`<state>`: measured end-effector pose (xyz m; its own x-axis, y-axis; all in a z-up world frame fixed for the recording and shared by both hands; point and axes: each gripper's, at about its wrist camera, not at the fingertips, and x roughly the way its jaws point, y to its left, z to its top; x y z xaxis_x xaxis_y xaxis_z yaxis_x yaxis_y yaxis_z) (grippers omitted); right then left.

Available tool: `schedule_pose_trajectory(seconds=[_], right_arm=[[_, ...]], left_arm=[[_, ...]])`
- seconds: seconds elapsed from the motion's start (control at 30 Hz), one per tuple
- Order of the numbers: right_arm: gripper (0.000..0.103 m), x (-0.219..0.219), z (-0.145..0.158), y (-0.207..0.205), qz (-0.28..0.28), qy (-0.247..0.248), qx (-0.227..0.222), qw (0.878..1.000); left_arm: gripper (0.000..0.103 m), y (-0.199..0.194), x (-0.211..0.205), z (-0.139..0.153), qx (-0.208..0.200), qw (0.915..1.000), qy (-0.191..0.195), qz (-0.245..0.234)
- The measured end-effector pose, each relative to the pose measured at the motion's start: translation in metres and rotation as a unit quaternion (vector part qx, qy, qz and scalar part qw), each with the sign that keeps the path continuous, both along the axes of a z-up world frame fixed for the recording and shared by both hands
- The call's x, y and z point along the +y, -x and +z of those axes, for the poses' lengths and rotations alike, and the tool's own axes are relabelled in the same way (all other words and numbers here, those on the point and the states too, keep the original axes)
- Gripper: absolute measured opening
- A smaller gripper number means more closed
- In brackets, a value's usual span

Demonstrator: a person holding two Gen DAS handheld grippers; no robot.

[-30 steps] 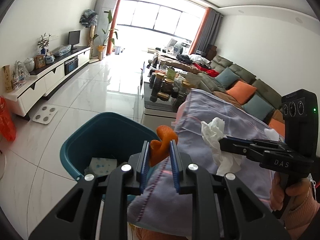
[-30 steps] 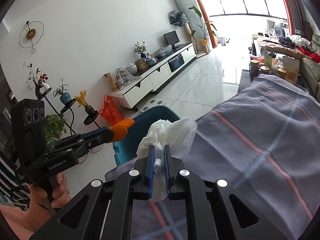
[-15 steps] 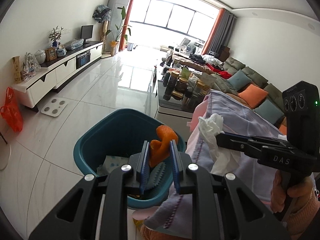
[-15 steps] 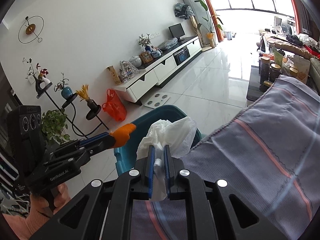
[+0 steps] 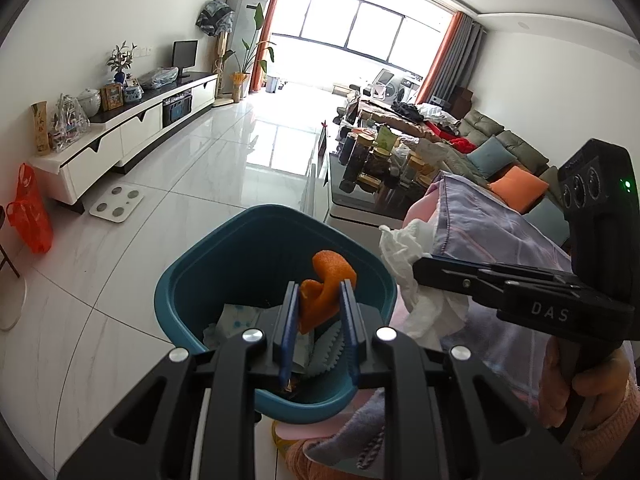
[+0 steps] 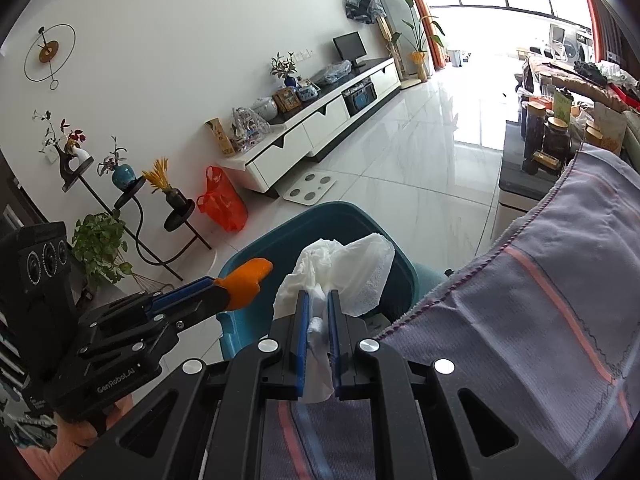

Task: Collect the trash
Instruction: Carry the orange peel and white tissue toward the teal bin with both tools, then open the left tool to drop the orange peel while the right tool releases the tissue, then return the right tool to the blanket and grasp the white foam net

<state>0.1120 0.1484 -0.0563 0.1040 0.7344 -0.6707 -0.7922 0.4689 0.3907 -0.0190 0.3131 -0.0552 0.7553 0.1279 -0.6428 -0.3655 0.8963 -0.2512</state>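
My left gripper point(image 5: 319, 312) is clamped on a curled piece of orange peel point(image 5: 325, 288); its blue pads stand narrowly apart with the peel pinched between them. In the left wrist view the peel sits at lower centre of the frame, directly over the open mouth of the teal bin point(image 5: 192, 280). Paper scraps lie on the bin floor point(image 5: 236, 316).

My right gripper point(image 6: 318, 312) is nearly closed on a crumpled white tissue point(image 6: 348, 264). The tissue bulges out above the pads at the centre of the right wrist view, with the bin rim point(image 6: 332, 210) behind it. In the left wrist view the tissue point(image 5: 404, 256) hangs just right of the bin's rim.

A grey cloth with pink stripes point(image 6: 540, 320) fills the lower right of the right wrist view. An orange plastic bag point(image 6: 222, 204) stands on the floor at centre left.
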Motion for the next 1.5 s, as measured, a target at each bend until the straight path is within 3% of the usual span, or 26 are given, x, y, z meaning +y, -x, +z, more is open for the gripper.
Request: schedule_pose_trajectory(seconds=[0.47,1.0,1.17,1.5], right_arm=[[0.010,0.028,-0.013,-0.011,0.004,0.030,0.019,0.999],[0.022,0.034,-0.023,-0.023,-0.003,0.036,0.045,0.998],[0.024,0.031,-0.022,-0.023,0.000,0.031,0.044,0.999],[0.030,-0.001,-0.003,-0.014,-0.008,0.007,0.022,1.000]], left_arm=[[0.022,-0.012,0.012,-0.021,0.025,0.9995,0.010,0.014],[0.031,-0.026,0.032,-0.044,0.039,0.9974,0.051,0.034],[0.032,-0.019,0.028,-0.035,0.028,0.9982,0.036,0.038],[0.047,0.003,-0.005,0.005,-0.020,0.9993,-0.026,0.019]])
